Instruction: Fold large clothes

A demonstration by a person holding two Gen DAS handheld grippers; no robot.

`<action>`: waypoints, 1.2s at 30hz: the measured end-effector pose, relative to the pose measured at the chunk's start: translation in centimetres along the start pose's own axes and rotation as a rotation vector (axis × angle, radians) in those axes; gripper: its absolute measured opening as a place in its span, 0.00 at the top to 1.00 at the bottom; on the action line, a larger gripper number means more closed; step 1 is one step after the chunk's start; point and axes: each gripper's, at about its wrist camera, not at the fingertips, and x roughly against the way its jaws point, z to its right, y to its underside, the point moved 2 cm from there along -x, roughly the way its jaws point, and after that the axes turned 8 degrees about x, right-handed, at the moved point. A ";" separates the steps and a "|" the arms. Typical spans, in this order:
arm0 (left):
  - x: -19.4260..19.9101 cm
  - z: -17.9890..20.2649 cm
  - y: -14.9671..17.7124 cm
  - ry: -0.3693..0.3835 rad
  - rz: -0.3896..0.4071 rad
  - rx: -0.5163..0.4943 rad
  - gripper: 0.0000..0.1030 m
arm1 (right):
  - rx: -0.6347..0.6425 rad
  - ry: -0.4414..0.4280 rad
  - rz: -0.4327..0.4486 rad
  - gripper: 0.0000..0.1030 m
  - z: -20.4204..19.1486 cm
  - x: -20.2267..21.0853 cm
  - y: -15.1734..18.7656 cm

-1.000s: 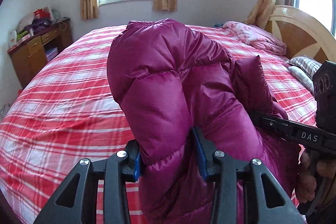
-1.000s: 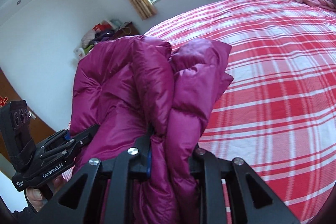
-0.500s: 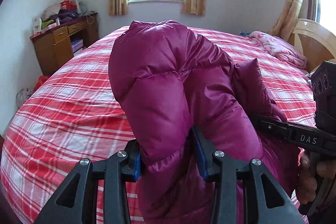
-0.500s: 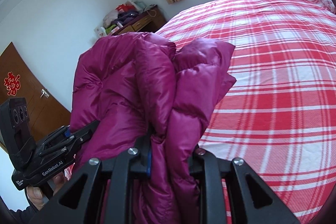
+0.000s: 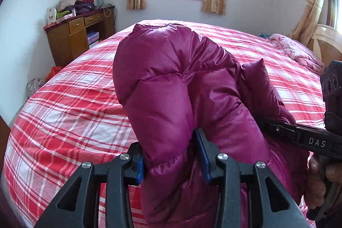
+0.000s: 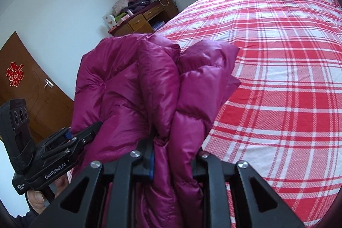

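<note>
Claw pads are pressing into quilted fabric on both sides: the left claw (image 5: 172, 155) is pinching a thick puffed fold of the magenta down jacket (image 5: 171, 82), and the right claw (image 6: 174, 155) is clamping a narrower bunch of the same jacket (image 6: 136, 82). Each claw is appearing in the other's view — the right one at the right edge of the left camera, the left one low at the left edge of the right camera, each with a hand wrapped round its handle. The jacket is hanging between the two claws, lifted clear above the near part of the bed (image 5: 70, 112), bulging up and forward over the fingers.

Beyond it, the red plaid bed cover is lying flat, a pink blanket (image 5: 297, 52) is bunched at the far right by the headboard, and a wooden cabinet (image 5: 79, 35) is standing by the far left wall.

Slippery shell fabric looks like the main risk — the padding could be compressing and sliding out of either pinch while being carried. Uneven grips may also be letting the fold skew once it is laid down.
</note>
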 end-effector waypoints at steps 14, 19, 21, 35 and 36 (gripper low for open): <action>-2.2 -1.4 1.3 -0.024 -0.015 -0.015 0.59 | -0.023 0.033 -0.038 0.78 0.4 -1.6 0.9; -2.5 -1.4 1.7 -0.044 -0.004 -0.023 0.55 | -0.005 0.064 -0.040 0.77 -0.1 -1.9 1.2; -2.6 -1.4 1.9 -0.060 0.001 -0.023 0.50 | 0.000 0.074 -0.042 0.76 -0.1 -2.0 1.3; -1.7 -2.4 2.4 -0.098 -0.001 -0.008 0.31 | -0.029 0.121 -0.038 0.56 0.3 -1.5 1.6; -1.5 -2.4 2.4 -0.101 -0.003 -0.010 0.31 | -0.027 0.128 -0.035 0.55 0.1 -1.1 1.6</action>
